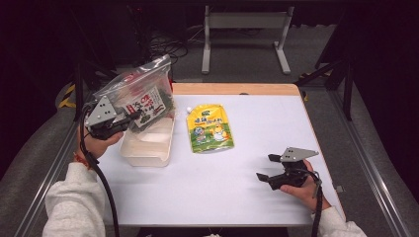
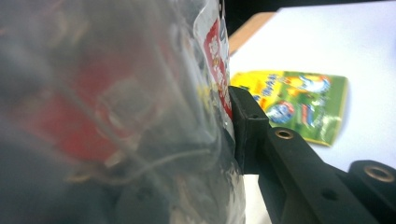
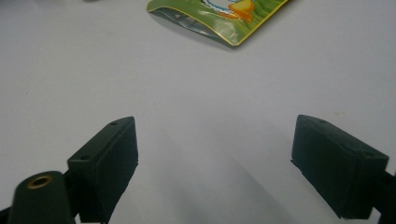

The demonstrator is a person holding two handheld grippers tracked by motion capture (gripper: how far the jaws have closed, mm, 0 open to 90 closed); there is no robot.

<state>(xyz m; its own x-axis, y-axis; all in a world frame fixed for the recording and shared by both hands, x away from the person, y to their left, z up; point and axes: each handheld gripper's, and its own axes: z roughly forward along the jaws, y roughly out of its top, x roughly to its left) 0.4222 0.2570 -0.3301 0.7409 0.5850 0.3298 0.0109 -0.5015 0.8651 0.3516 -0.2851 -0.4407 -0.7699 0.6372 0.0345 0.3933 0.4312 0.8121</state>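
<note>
High view: left claw (image 1: 132,117) at far left, pinching a clear zip bag (image 1: 136,94) w/ red-and-dark snack packs inside, bag held up over a white tray (image 1: 148,145) on the surface (image 1: 257,128). Green-yellow pouch (image 1: 210,128) lay flat near centre, just right of the tray, apart from it. Right claw (image 1: 267,168) sat low at near right, jaws spread, nothing between them, well apart from the pouch.

Left gripper view: bag (image 2: 116,116) v. close and blurred, crumpled plastic pressed against the right jaw; other jaw hidden behind the bag. Pouch (image 2: 299,105) on the white surface (image 2: 327,42) beyond.

Right gripper view: both jaws wide apart over bare surface (image 3: 196,116); right claw (image 3: 215,163) empty. Corner of the pouch (image 3: 219,16) at far top edge.
</note>
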